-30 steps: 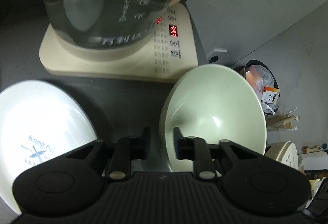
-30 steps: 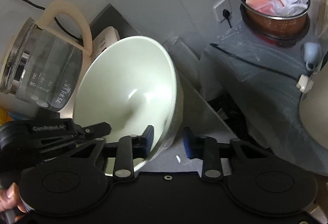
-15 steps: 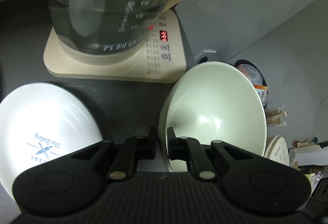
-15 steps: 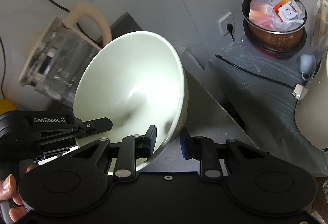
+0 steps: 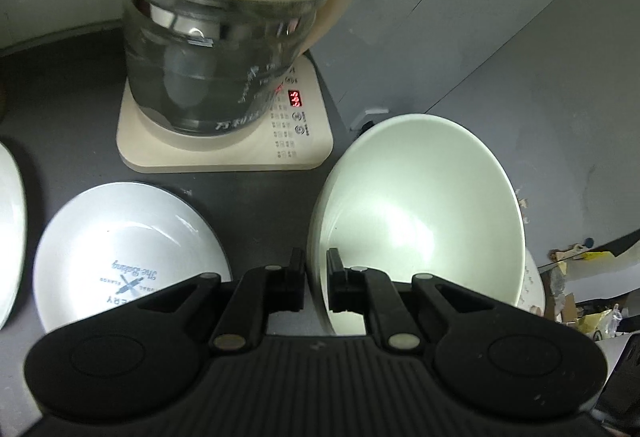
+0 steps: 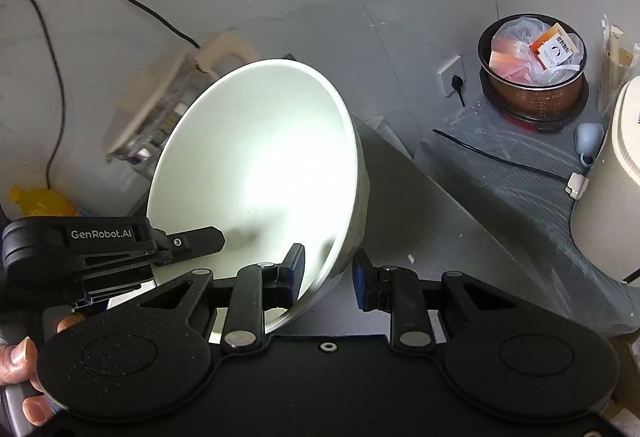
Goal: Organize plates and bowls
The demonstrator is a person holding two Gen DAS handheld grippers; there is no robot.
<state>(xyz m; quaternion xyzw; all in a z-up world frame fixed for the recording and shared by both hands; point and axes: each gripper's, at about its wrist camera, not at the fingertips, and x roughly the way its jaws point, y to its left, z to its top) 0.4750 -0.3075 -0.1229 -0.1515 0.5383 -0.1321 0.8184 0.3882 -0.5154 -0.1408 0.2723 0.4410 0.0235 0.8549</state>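
The left gripper [image 5: 316, 279] is clamped narrowly on the near rim of a pale green, deep ceramic bowl [image 5: 420, 221], 1 finger inside and 1 outside the wall. The right gripper [image 6: 328, 277] straddles the opposite side of the same rim, with its jaws set wider; whether its pads actually touch the wall cannot be told. The bowl is held tilted, its opening turned toward both cameras, to the right of and nearer than the glass kettle on its cream square base [image 5: 224, 85].

The task appears to be at an early stage: the bowl is carried but not yet set down. 1 white round plate with blue print [image 5: 128, 257] lies flat on the dark counter in front of the kettle base, to the bowl's left, and the edge of another white dish [image 5: 10, 237] shows further left. None of the pieces is yet stacked.
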